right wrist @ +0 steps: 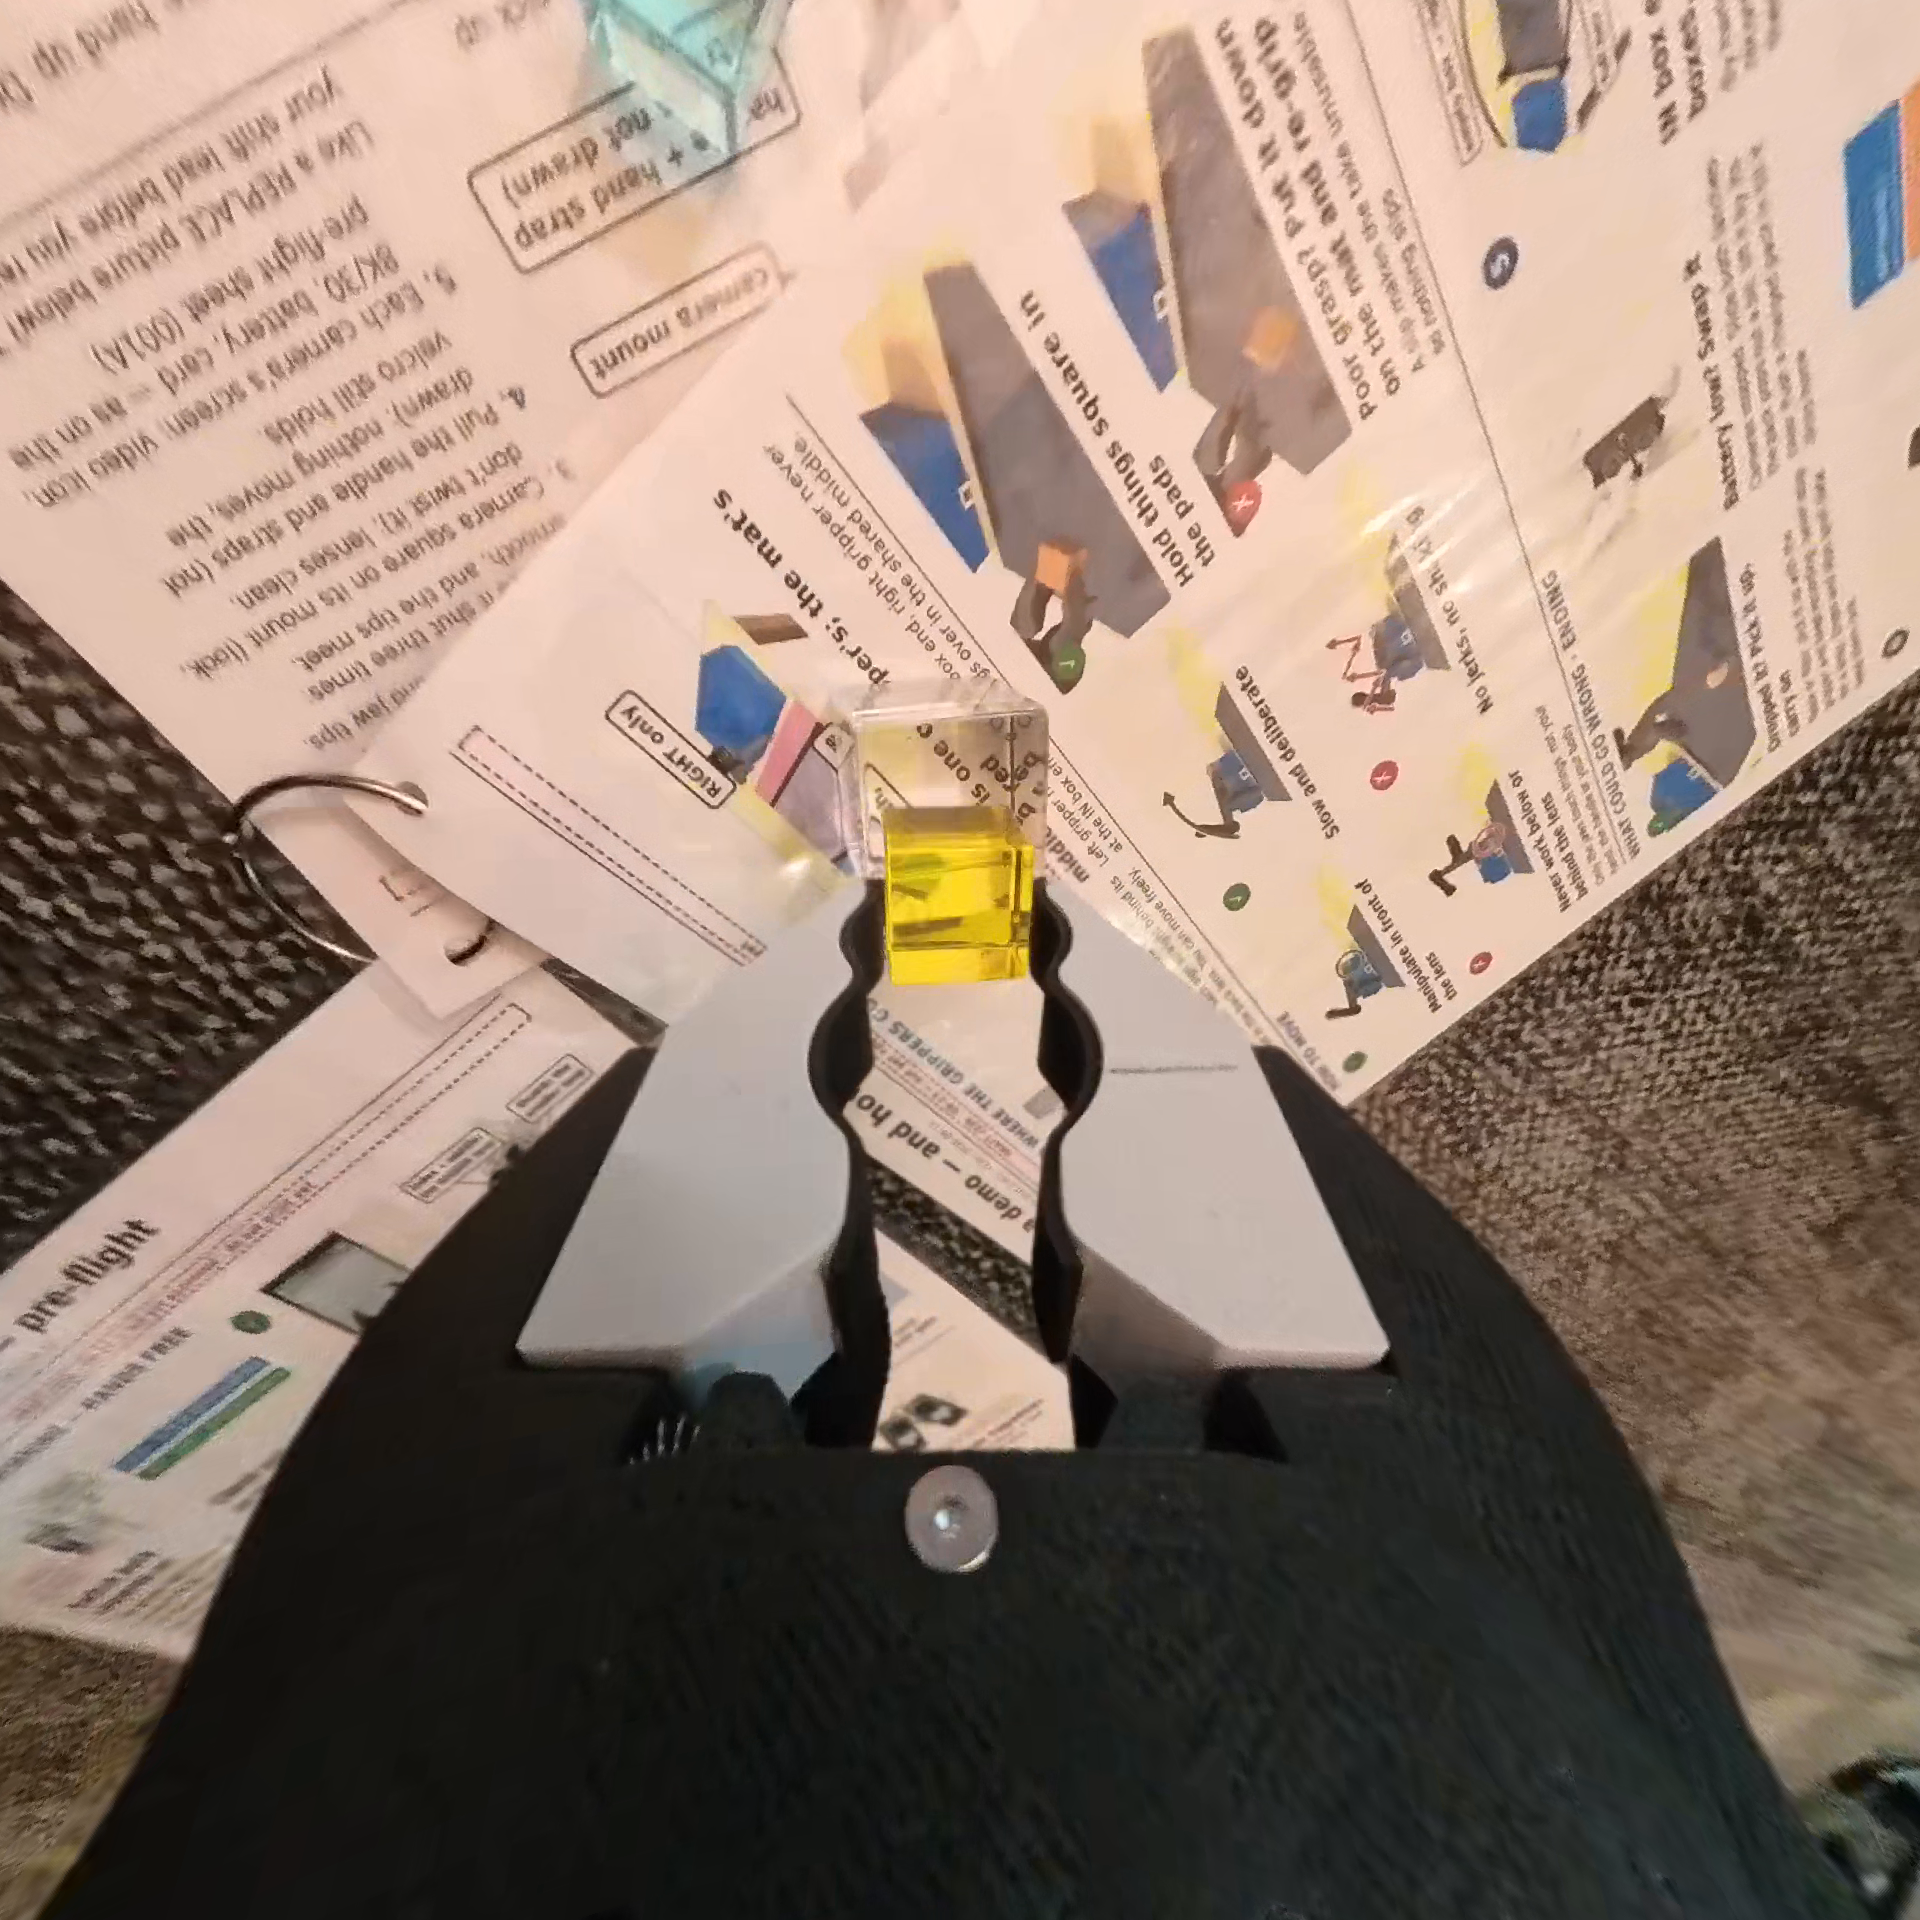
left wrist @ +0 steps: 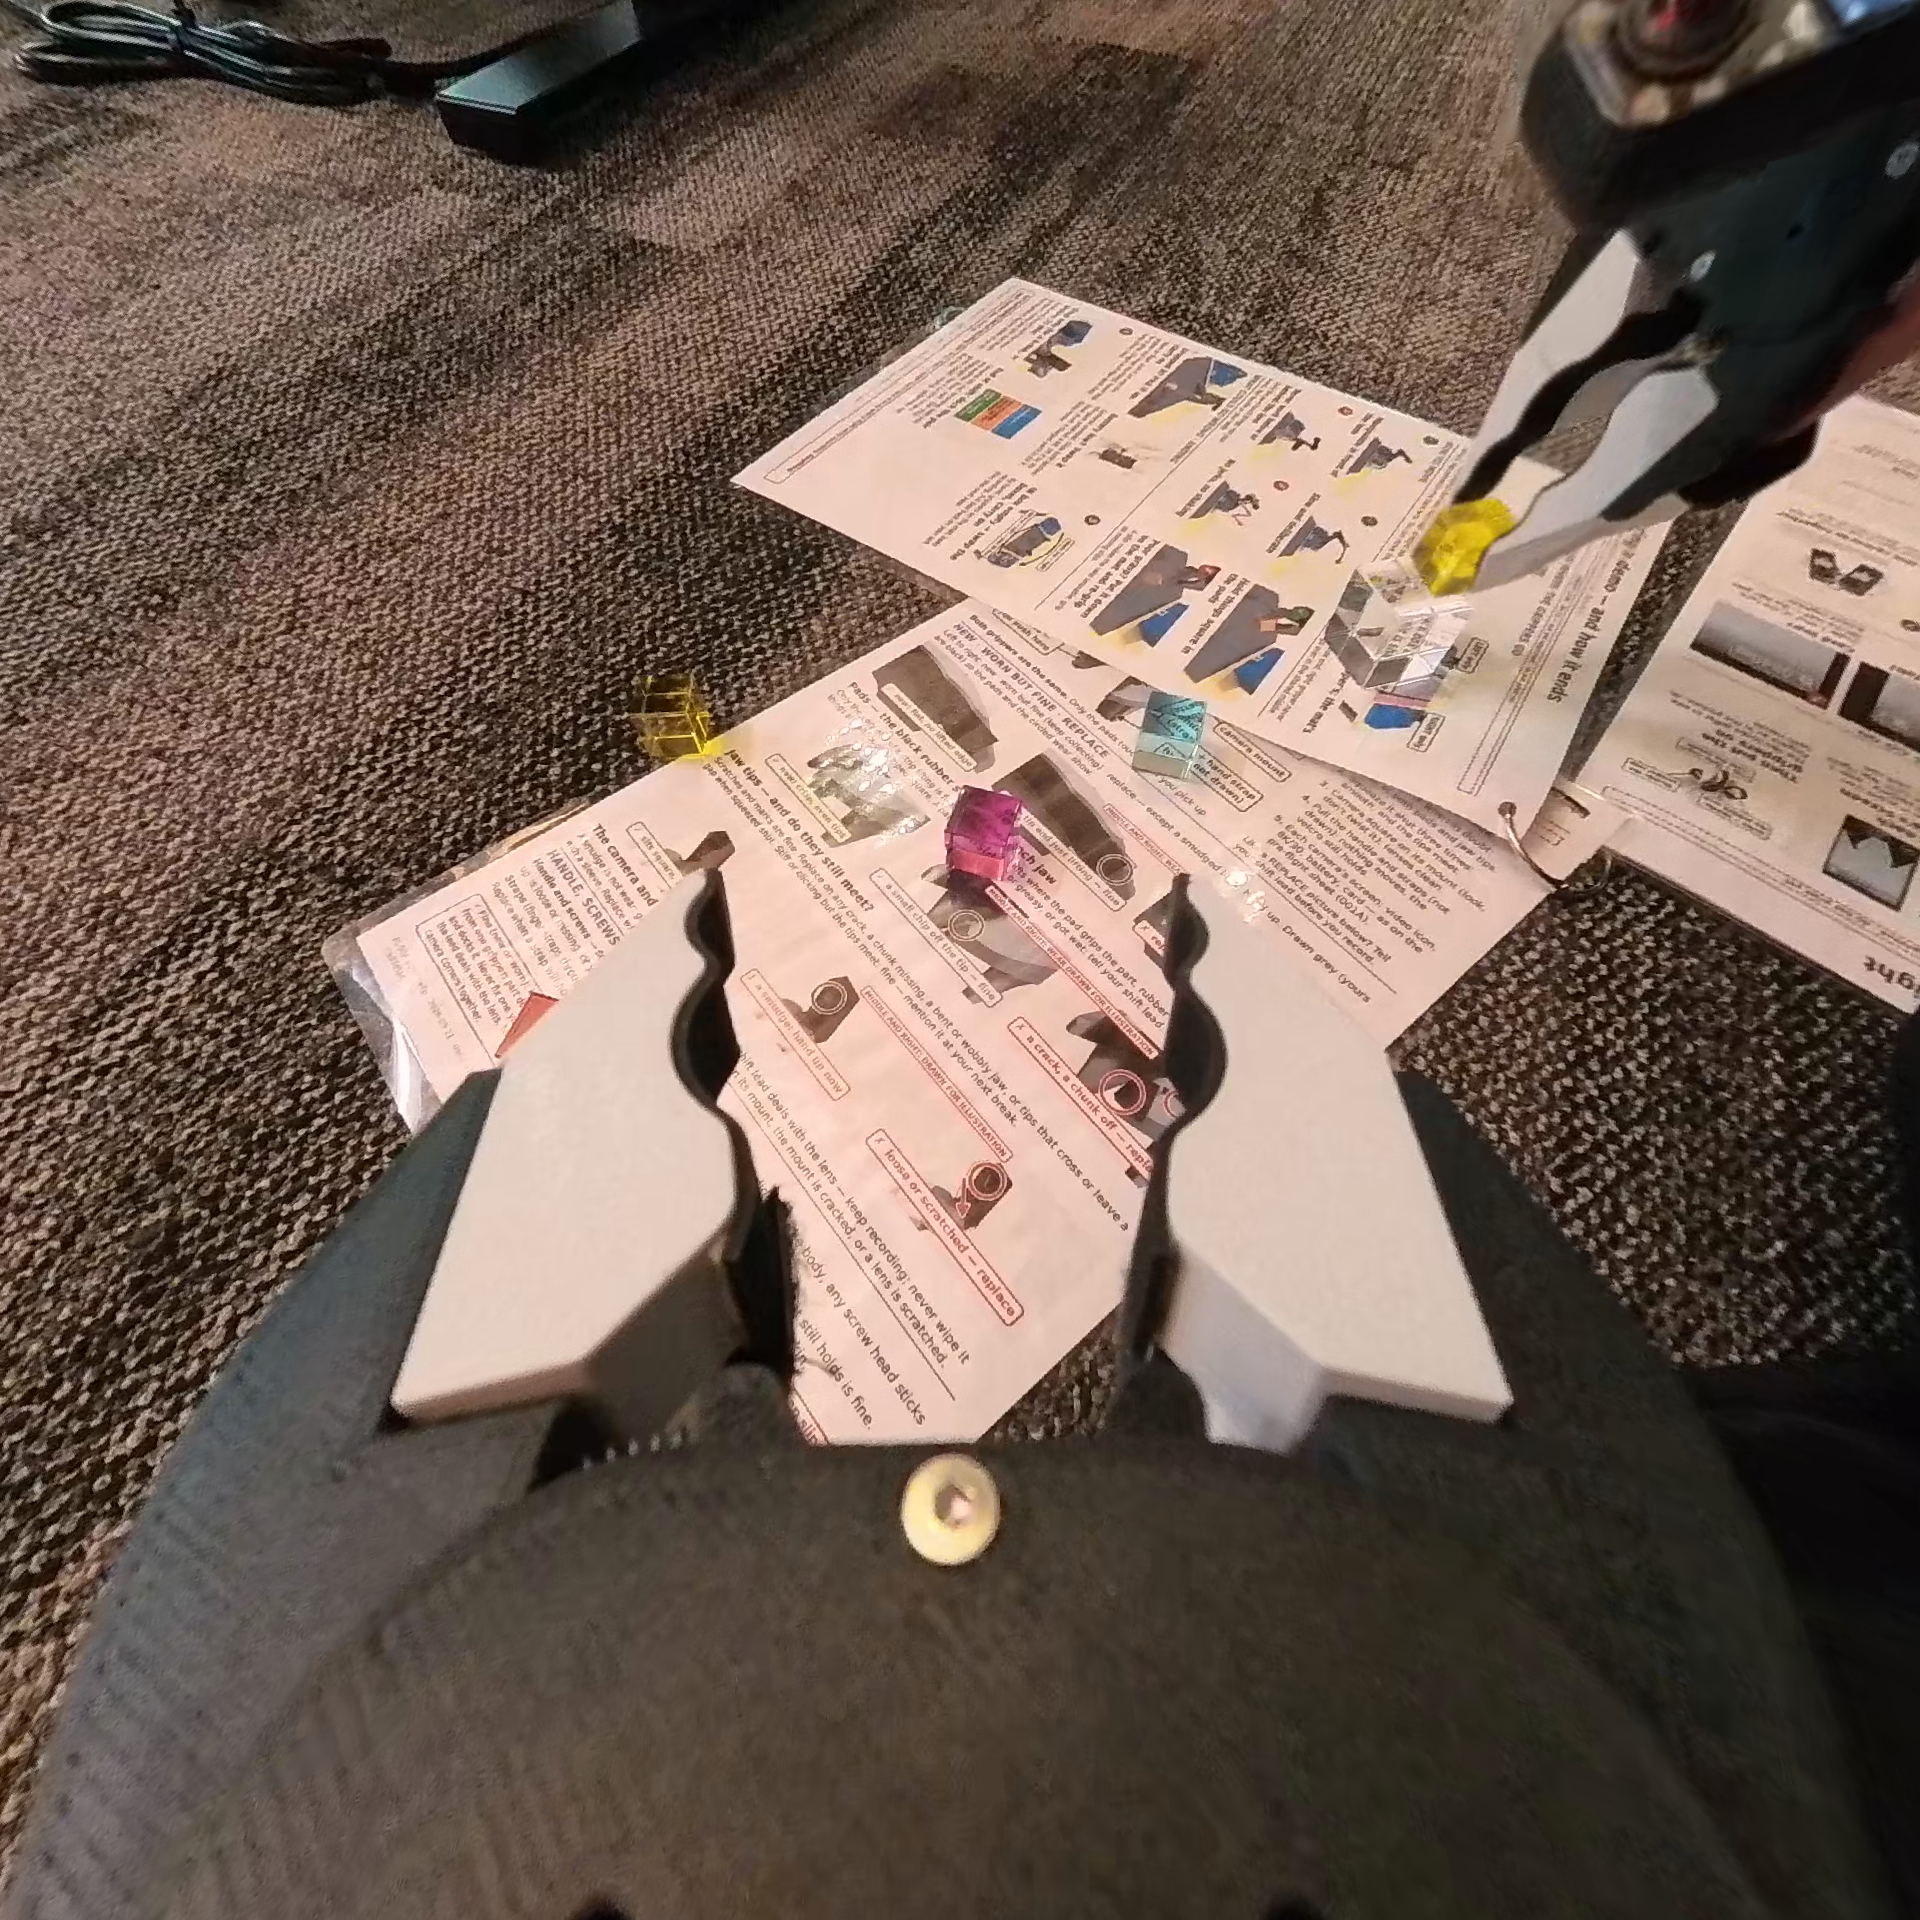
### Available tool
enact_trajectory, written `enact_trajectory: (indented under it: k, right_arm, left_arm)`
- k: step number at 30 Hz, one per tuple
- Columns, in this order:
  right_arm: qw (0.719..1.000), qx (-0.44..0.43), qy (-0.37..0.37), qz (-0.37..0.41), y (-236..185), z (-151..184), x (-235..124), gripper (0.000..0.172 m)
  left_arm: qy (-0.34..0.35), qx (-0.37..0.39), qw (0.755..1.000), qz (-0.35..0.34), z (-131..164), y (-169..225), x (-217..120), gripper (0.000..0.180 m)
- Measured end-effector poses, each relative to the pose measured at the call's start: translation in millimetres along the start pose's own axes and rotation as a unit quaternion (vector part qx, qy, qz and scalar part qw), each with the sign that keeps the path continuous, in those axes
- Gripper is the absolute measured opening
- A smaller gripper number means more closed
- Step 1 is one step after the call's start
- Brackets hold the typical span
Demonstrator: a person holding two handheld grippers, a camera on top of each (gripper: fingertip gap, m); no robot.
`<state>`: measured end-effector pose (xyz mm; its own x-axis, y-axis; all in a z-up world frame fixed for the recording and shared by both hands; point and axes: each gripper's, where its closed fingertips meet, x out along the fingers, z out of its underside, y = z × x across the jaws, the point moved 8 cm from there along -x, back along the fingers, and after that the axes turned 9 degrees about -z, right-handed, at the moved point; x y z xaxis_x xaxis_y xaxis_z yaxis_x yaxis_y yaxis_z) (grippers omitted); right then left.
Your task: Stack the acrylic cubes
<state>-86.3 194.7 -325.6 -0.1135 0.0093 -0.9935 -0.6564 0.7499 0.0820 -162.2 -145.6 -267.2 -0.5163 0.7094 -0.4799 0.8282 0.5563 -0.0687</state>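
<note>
My right gripper (right wrist: 954, 925) is shut on a clear yellow cube (right wrist: 958, 896), both pads pressing its sides. It holds the cube just above a clear colourless cube (right wrist: 940, 753) that stands on a printed sheet (right wrist: 1351, 468). The left wrist view shows the same: the right gripper (left wrist: 1481, 520) with the yellow cube (left wrist: 1460, 545) over the clear cube (left wrist: 1397, 623). My left gripper (left wrist: 951, 904) is open and empty above another printed sheet (left wrist: 831, 1039). A magenta cube (left wrist: 982, 836) stands on that sheet just beyond its fingertips.
A second yellow cube (left wrist: 673, 717) lies on the carpet (left wrist: 312, 520) at the sheet's edge. A pale blue cube (left wrist: 1169, 732) stands on the sheets, also in the right wrist view (right wrist: 686, 62). A metal ring (right wrist: 301, 862) binds cards. A dark box with cables (left wrist: 540, 73) lies far back. Some 30 cm of space lies between my two pairs of fingers.
</note>
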Motion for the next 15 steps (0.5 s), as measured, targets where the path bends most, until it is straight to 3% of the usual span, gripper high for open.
enact_trajectory:
  k: [15]
  right_arm:
    - [0.999,-0.010,0.019,-0.041,6.4,-6.9,6.2,0.026]
  left_arm:
    - [-0.009,0.005,1.000,-0.001,0.9,0.7,3.1,0.083]
